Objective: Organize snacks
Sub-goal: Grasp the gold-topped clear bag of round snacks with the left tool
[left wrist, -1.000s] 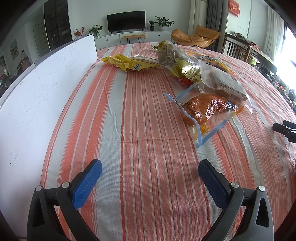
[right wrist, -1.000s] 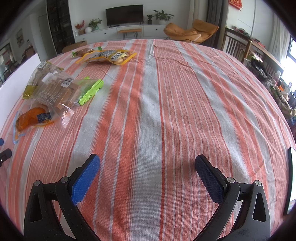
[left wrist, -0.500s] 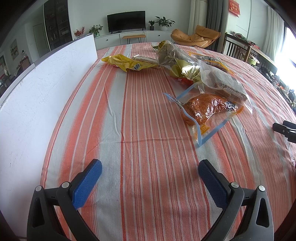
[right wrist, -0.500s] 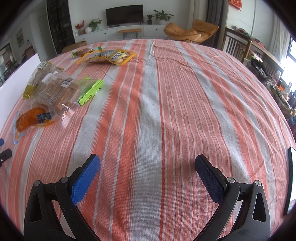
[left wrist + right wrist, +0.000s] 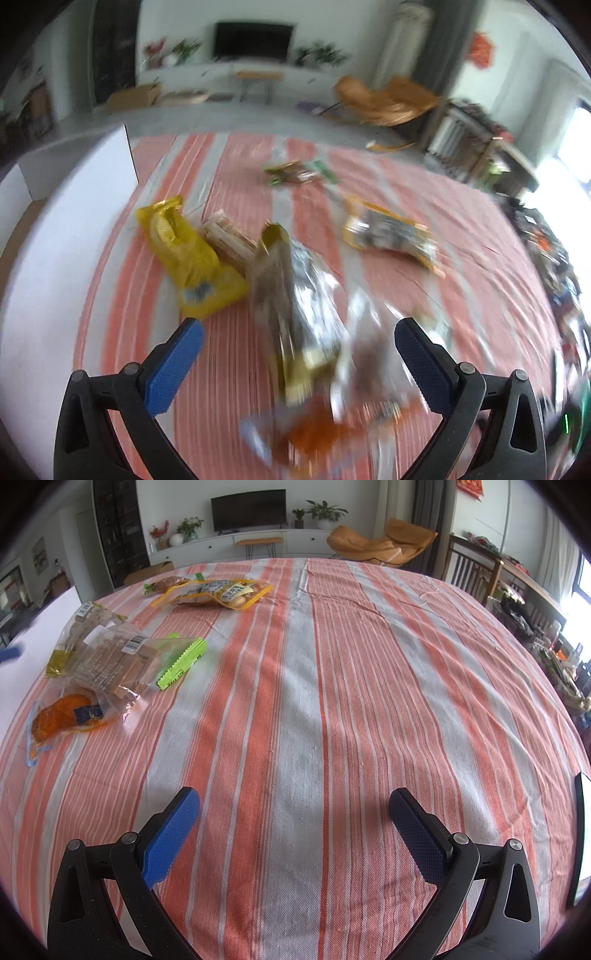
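Orange-and-grey striped woven cloth on bench: matt, coarse weave. Clear plastic biscuit bag: glossy, crinkled. Yellow plastic snack pouch: shiny. Blue hand-held gripper pads: textured rubber, matt.

A home living room. A television sits on a white sideboard beside houseplants. An orange lounge chair stands behind the striped tablecloth.

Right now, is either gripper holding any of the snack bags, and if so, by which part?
Nothing is held. The left gripper and the right gripper are both open with nothing between the fingers.
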Available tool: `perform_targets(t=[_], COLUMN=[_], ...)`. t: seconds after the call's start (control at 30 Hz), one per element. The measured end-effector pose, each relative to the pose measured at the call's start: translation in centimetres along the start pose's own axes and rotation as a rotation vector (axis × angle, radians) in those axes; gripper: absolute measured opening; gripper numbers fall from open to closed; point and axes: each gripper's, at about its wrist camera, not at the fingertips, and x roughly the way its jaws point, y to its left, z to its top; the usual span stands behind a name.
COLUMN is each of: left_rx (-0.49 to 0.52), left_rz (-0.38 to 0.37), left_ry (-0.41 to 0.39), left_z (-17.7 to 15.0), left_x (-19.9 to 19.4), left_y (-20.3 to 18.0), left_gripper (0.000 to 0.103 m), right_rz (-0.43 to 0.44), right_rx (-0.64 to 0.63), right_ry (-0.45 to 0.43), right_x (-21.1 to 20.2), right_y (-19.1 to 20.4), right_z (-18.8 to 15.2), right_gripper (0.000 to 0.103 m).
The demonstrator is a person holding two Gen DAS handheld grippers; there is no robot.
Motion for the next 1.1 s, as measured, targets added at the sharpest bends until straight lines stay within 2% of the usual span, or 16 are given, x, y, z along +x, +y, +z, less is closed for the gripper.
perform_targets(t=[0.03,0.1,0.13,0.17,0.2,0.27,0.37,0.43,0.53,0.6,0.7,0.83,0.93,1.1], left_rx=[-0.039,-0.116,-0.158,-0.199,-0.217,-0.22,-0.19,-0.172,-0.128,-0.135,-0.115,-0.134,-0.191,-0.302], left_rz=[0.017,-0.006,-0.044,-0.105,-0.125,-0.131,-0.102,-0.119,-0.097,-0.136,-0.162,-0.066,-0.012,-0.07], left_ry=[0.034,0.091,0.112,0.125,0.114,0.09,0.057,0.063,0.091,0.121,0.092,0.011,-0.029,-0.052], left_z=[0.9,1.6,1.6,1.4,1.1,0.3,-1.6,-3.4,-6.7,-9.1,-11.2,-11.3,-10.5,-8.8], left_x=[1.9,4.2,5.0,5.4,5.1,3.8,0.1,-2.4,-5.6,-6.8,-8.2,-7.3,-5.5,-2.7], left_y=[0.3,1.1,1.7,2.3,2.7,3.7,5.4,6.6,8.0,9.1,9.8,10.3,11.1,12.2], left_gripper=[0.101,0.091,0.067,0.058,0.053,0.05,0.05,0.05,0.05,0.05,0.051,0.085,0.087,0.089], right_rz=[0.0,0.0,0.001,0.0,0.0,0.0,0.0,0.0,0.0,0.0,0.0,0.0,0.0,0.0], right_rx=[0.0,0.0,0.0,0.0,0.0,0.0,0.0,0.0,0.0,0.0,0.0,0.0,-0.001,-0.001], right_ry=[0.0,0.0,0.0,0.0,0.0,0.0,0.0,0.0,-0.001,-0.001,-0.001,-0.001,-0.001,-0.002], right_x=[0.0,0.0,0.0,0.0,0.0,0.0,0.0,0.0,0.0,0.0,0.0,0.0,0.0,0.0], right_y=[0.0,0.0,0.0,0.0,0.0,0.0,0.0,0.0,0.0,0.0,0.0,0.0,0.0,0.0], right_z=[0.0,0.0,0.0,0.0,0.0,0.0,0.0,0.0,0.0,0.0,0.0,0.0,-0.1,-0.1], right_gripper=[0.103,0.103,0.103,0.103,0.103,0.103,0.103,0.103,0.103,0.103,0.103,0.103,0.103,0.103])
